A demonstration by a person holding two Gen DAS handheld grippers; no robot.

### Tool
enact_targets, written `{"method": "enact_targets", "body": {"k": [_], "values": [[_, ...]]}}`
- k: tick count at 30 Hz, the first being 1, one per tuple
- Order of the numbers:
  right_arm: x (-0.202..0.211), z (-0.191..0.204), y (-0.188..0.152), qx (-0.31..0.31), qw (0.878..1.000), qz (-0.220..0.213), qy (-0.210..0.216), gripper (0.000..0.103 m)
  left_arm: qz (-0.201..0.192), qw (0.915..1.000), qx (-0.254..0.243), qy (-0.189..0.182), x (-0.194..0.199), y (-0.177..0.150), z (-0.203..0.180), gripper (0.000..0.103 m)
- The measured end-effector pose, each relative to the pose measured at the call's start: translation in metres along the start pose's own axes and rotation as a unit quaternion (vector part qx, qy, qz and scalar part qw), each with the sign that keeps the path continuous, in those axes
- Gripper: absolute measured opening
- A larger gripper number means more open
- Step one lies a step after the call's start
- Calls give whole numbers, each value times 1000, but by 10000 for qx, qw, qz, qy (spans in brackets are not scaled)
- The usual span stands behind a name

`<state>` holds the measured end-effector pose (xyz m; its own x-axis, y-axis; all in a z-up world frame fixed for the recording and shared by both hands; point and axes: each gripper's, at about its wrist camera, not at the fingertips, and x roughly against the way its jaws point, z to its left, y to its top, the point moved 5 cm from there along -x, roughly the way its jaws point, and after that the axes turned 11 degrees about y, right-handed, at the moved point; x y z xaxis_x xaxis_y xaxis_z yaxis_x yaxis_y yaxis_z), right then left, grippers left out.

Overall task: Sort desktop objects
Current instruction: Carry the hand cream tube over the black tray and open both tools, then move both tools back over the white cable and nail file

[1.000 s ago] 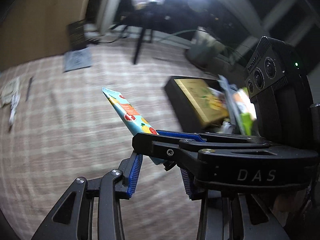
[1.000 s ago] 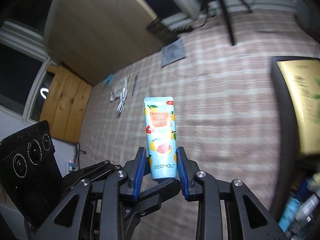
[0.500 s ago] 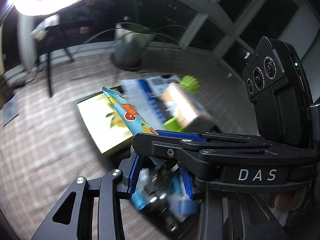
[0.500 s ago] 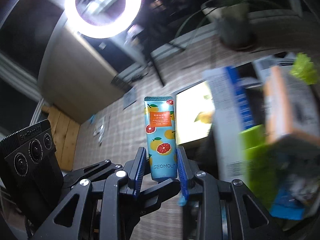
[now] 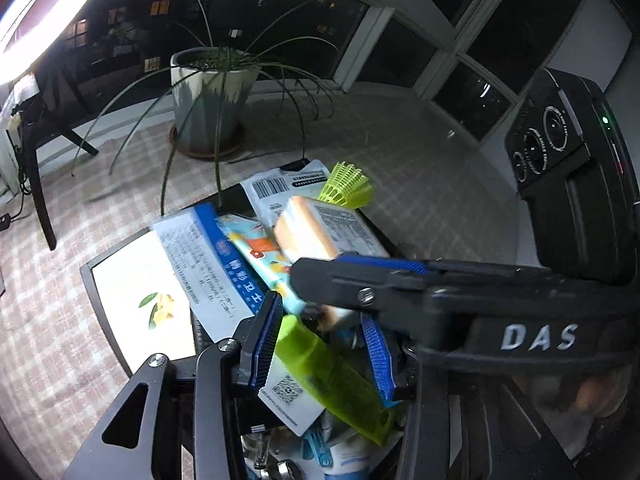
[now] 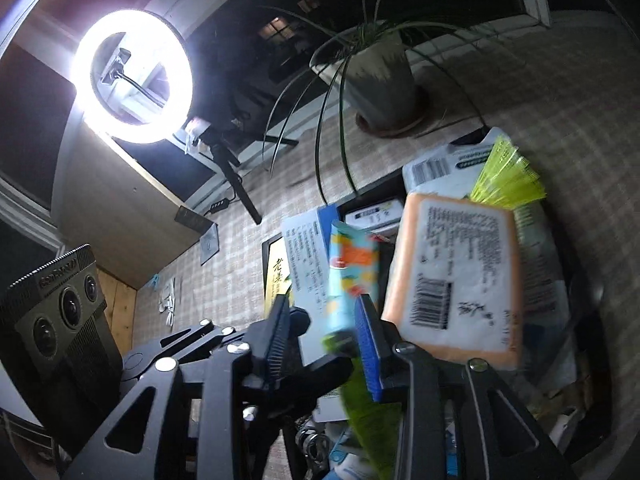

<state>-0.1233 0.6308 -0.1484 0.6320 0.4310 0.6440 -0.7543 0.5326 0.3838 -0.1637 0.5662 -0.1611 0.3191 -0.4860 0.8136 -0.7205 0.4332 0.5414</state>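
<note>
A light-blue tube with grapefruit print stands between the fingers of my right gripper. The jaws have spread apart; the tube leans against the right pad and a gap shows at the left pad. It also shows in the left wrist view, lying over the box's contents. My left gripper is open and empty, just under the right gripper's arm. Both hover over a black storage box packed with items.
The box holds a yellow-lidded tin, a white-and-blue carton, an orange packet, a lime bottle and a green shuttlecock. A potted plant and a ring light stand behind on the checked cloth.
Both grippers swung right from over the bare cloth to above the box. The right jaws, shut on the tube before, have opened, and the tube now tilts.
</note>
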Motion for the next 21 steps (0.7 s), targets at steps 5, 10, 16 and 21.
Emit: {"method": "enact_targets", "body": {"k": [5,10,16,21], "values": [[7,0,-1,79,9999,-49,-121,51,8,9998,134,178,9,-7,16,46],[4,8,-7,257,9996,68,-130,52,27,9985,322,445,23,-23,37,46],[-7,35,-18,690,9973,217,-126,57,65,9936,441,1037,53,-54,78,47],[-22,64,-31,800,9961,371,46,57,123,9877,717,1387,86,-82,134,49]]}}
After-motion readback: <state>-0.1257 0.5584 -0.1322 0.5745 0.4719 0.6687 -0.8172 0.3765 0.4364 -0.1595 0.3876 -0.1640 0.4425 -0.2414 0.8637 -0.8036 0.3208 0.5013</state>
